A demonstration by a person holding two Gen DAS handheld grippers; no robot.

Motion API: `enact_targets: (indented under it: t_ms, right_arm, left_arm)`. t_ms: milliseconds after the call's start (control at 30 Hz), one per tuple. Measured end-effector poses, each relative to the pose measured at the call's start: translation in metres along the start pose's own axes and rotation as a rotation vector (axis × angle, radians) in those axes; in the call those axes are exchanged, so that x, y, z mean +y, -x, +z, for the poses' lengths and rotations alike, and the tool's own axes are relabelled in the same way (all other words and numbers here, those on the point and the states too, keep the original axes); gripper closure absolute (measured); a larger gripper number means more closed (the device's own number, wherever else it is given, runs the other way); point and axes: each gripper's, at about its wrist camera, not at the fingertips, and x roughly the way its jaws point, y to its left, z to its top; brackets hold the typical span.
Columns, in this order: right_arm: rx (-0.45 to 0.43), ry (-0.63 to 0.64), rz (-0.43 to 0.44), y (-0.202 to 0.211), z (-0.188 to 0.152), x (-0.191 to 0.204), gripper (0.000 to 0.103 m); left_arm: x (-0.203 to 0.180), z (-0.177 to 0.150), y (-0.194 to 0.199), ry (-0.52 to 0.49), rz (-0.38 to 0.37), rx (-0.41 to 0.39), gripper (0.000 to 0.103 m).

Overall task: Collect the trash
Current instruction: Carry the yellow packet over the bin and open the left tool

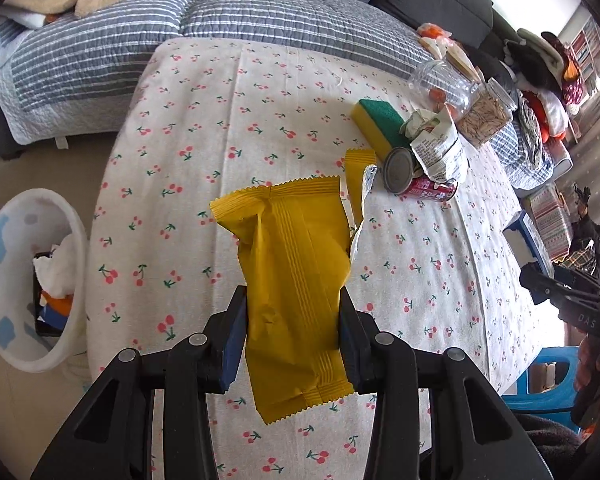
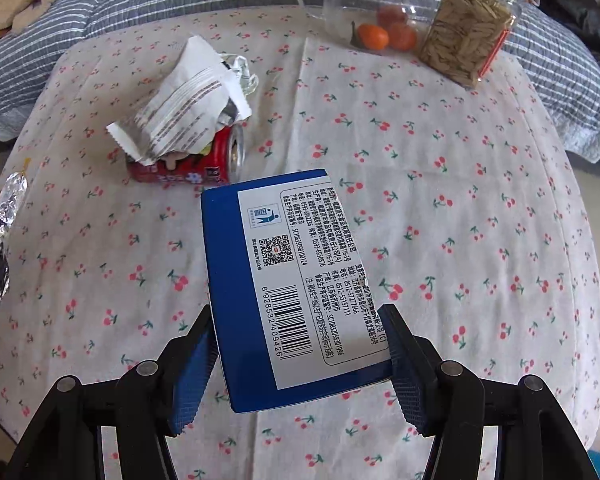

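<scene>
My left gripper (image 1: 292, 304) is shut on a yellow snack wrapper (image 1: 292, 280) and holds it above the cherry-print tablecloth (image 1: 204, 128). My right gripper (image 2: 300, 328) is shut on a blue and white carton (image 2: 288, 280) above the table. A red can (image 1: 428, 188) lies on its side with a crumpled white wrapper (image 1: 440, 148) on it; both also show in the right wrist view, the can (image 2: 188, 168) under the wrapper (image 2: 188, 112). A torn yellow foil wrapper (image 1: 358, 184) lies near the can. A white trash bin (image 1: 32, 280) with trash in it stands on the floor left of the table.
A yellow-green sponge (image 1: 376, 124) lies by the can. A clear jar with oranges (image 2: 372, 12) and a jar of seeds (image 2: 468, 36) stand at the table's far edge. A striped sofa (image 1: 220, 12) is behind. A blue stool (image 1: 548, 380) is at the right.
</scene>
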Motion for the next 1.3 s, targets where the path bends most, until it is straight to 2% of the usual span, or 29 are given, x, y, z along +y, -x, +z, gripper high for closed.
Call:
enact_targets:
  t_ms: [167, 233, 333, 700, 900, 1200, 1233, 1300]
  right_arm:
    - [-0.026, 0.008, 0.062, 0.004, -0.017, 0.022, 0.036]
    - [-0.011, 0.015, 0.078, 0.004, -0.023, 0.033, 0.036]
    - [-0.027, 0.071, 0.088, 0.009, -0.025, 0.055, 0.036]
    - [-0.033, 0.178, 0.122, -0.001, -0.017, 0.114, 0.036]
    - [-0.039, 0.210, 0.166, -0.003, -0.014, 0.146, 0.036]
    - [-0.026, 0.262, 0.209, -0.013, -0.010, 0.186, 0.036]
    - [-0.025, 0.266, 0.211, -0.014, -0.010, 0.189, 0.036]
    - [-0.025, 0.270, 0.215, -0.016, -0.010, 0.195, 0.036]
  left_arm:
    - [0.023, -0.003, 0.013, 0.039, 0.007, -0.021, 0.060]
    - [0.032, -0.004, 0.019, 0.056, 0.011, -0.033, 0.060]
    - [0.048, -0.005, 0.028, 0.078, 0.022, -0.051, 0.060]
    - [0.116, -0.011, 0.058, 0.168, 0.086, -0.113, 0.060]
    - [0.165, -0.017, 0.070, 0.271, 0.116, -0.130, 0.059]
    - [0.223, -0.017, 0.061, 0.388, 0.200, -0.143, 0.059]
    - [0.227, -0.017, 0.058, 0.397, 0.208, -0.142, 0.058]
    - [0.235, -0.016, 0.052, 0.415, 0.224, -0.124, 0.048]
